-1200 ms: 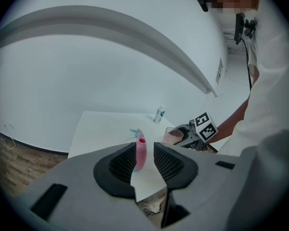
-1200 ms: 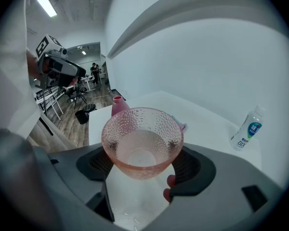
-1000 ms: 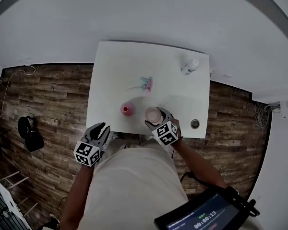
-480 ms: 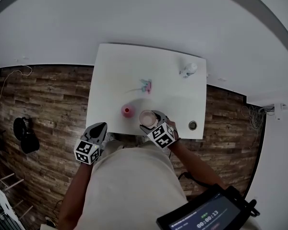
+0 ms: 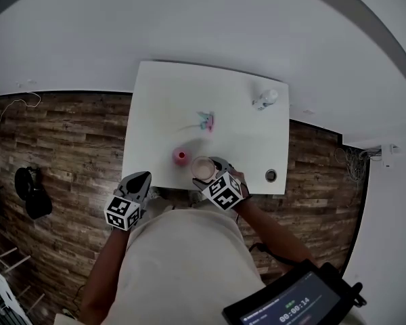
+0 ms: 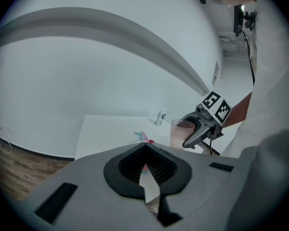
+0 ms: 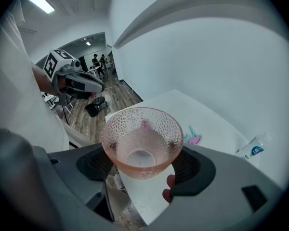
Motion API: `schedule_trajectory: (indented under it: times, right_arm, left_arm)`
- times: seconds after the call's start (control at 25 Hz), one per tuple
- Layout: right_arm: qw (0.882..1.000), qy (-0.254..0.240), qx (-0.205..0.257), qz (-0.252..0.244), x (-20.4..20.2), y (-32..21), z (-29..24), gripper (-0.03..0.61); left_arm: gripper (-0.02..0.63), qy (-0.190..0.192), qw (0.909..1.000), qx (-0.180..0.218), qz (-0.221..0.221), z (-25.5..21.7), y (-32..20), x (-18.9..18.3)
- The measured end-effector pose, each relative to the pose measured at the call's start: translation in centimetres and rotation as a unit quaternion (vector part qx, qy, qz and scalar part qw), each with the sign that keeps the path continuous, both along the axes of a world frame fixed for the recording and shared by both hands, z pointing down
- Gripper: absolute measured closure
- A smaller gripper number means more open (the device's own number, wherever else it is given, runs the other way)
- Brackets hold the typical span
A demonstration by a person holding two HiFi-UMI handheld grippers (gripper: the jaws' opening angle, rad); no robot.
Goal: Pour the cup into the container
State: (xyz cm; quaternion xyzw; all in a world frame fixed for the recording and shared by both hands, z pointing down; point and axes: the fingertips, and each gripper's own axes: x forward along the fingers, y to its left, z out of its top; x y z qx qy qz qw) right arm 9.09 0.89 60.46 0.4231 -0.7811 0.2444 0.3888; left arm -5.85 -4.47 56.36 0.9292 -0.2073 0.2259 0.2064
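The white desk [image 5: 162, 100] stands on a wood-plank floor [image 5: 61, 134]. At its near edge the right gripper [image 5: 215, 176] is clenched on a pink, dimpled cup [image 7: 142, 138], which is held mouth up just beside the small pink container [image 5: 181, 156] sitting on the desk. The left gripper [image 5: 137, 183] hangs off the desk's near left corner, jaws pressed together with nothing between them. A small bottle [image 5: 265, 99] lies near the far right corner.
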Motion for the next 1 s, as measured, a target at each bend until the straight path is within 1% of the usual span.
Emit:
schedule_trajectory:
  times: [0.28,0.52,1.0]
  right_arm:
    - [0.999,0.011,-0.039,0.005,-0.3,-0.6,0.7,0.215]
    - [0.997,0.022,-0.073,0.005,-1.0,-0.4,1.3,0.215]
    - [0.992,0.048,-0.120,0.002,-2.4,-1.0,2.2,0.216]
  left_arm:
    - [0.603,0.002,0.9999,0.004,0.015,0.2,-1.3,0.3]
    - [0.602,0.002,0.9995,0.008,0.029,0.4,-1.4,-0.1]
    - [0.603,-0.006,0.9978,0.031,0.058,0.2,-2.0,-0.9]
